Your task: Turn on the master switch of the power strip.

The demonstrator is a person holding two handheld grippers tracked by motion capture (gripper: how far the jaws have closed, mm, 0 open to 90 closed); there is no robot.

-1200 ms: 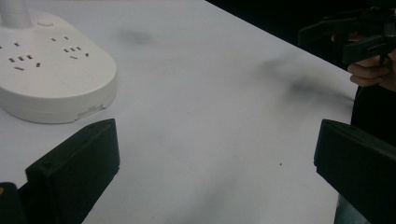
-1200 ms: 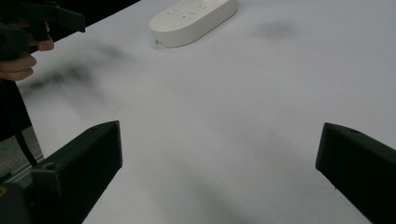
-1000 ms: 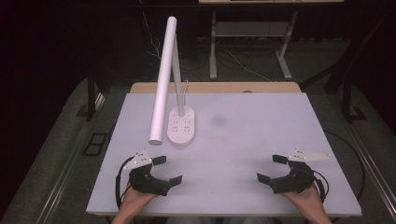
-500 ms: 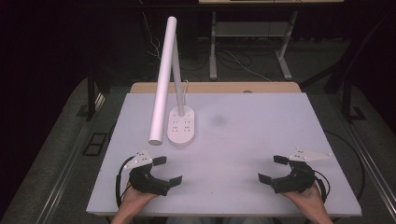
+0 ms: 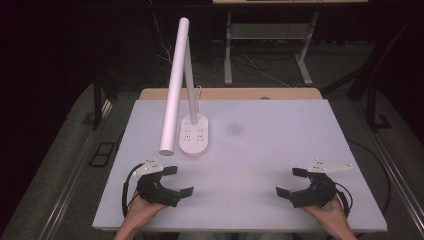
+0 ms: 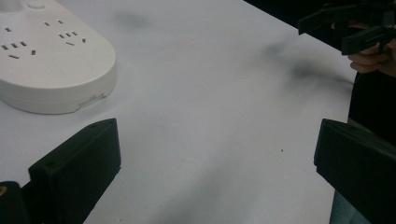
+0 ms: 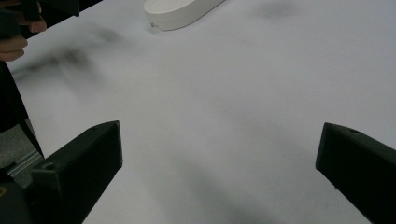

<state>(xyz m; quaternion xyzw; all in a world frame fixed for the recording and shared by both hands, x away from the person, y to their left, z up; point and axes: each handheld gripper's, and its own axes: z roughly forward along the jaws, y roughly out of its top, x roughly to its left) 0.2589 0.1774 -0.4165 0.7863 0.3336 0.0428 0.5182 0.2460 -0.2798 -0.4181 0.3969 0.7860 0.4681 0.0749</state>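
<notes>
High view: left gripper (image 5: 174, 181) and right gripper (image 5: 290, 182) held apart-jawed at lower frame; lamp (image 5: 186, 117), upper left, untouched, nothing gripped yet.

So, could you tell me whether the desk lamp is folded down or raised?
Raised: the lamp stands on its base, its head bar sloping down toward the left gripper.

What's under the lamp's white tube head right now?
Under the low end of the lamp head lie bare table and the near edge of the lamp base with its sockets. The left gripper sits nearer the person, open, not beneath it. The head's underside is hidden.
</notes>
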